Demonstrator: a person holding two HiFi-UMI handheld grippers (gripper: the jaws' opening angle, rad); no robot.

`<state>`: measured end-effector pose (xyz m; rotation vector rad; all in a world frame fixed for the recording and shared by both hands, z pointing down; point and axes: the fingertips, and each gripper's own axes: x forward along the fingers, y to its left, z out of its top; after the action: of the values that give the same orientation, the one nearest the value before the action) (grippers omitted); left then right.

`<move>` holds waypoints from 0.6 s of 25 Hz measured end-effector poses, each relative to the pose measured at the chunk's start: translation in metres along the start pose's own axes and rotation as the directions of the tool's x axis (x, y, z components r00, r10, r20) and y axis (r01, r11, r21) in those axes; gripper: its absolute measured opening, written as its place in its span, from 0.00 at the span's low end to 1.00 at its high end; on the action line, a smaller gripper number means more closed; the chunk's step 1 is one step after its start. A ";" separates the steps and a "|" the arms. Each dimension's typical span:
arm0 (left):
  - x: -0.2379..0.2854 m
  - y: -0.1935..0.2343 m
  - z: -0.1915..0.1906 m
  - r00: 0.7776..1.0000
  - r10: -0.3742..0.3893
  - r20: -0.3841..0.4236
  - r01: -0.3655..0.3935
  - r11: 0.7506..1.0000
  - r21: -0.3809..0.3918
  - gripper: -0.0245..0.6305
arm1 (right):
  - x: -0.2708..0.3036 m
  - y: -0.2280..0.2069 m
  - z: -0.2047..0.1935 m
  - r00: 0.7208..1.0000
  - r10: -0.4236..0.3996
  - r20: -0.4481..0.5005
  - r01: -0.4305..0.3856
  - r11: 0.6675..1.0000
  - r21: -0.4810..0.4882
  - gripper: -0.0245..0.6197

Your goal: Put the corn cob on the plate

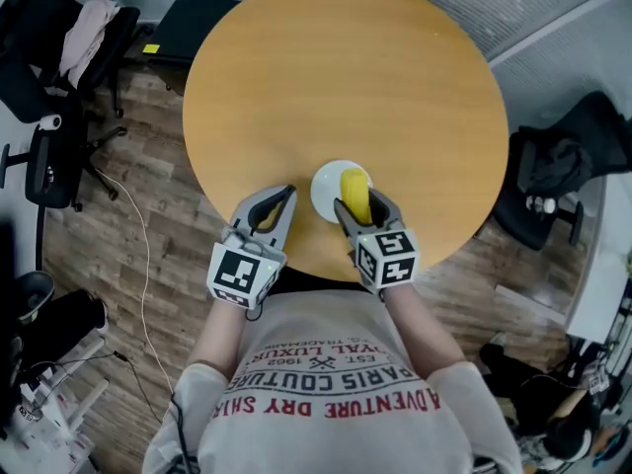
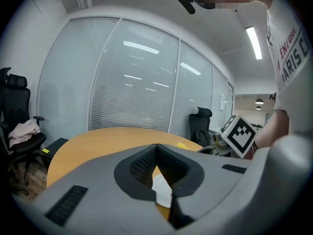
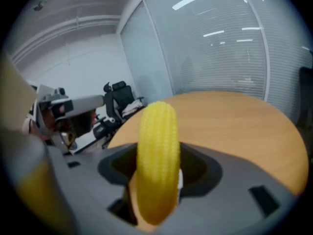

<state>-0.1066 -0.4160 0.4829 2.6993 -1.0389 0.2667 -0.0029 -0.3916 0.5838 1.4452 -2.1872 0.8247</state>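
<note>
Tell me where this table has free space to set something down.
Nearly all the round table is bare: everything beyond the white plate, to the far and side rims. Only the near edge is crowded: the plate, the corn cob in the right gripper, the left gripper beside it.

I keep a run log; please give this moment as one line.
right gripper: shut on corn | corn: over plate, not released | left gripper: shut, empty | plate: near table edge
</note>
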 end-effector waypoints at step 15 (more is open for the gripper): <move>0.013 0.042 -0.044 0.992 0.092 -0.087 -0.103 0.986 -0.129 0.09 | 0.077 -0.023 -0.067 0.958 0.008 -0.286 -0.021 0.999 -0.041 0.45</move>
<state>-0.1292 -0.4424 0.5350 2.5018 -1.1255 0.3100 -0.0114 -0.4077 0.6867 1.2054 -1.9869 0.9221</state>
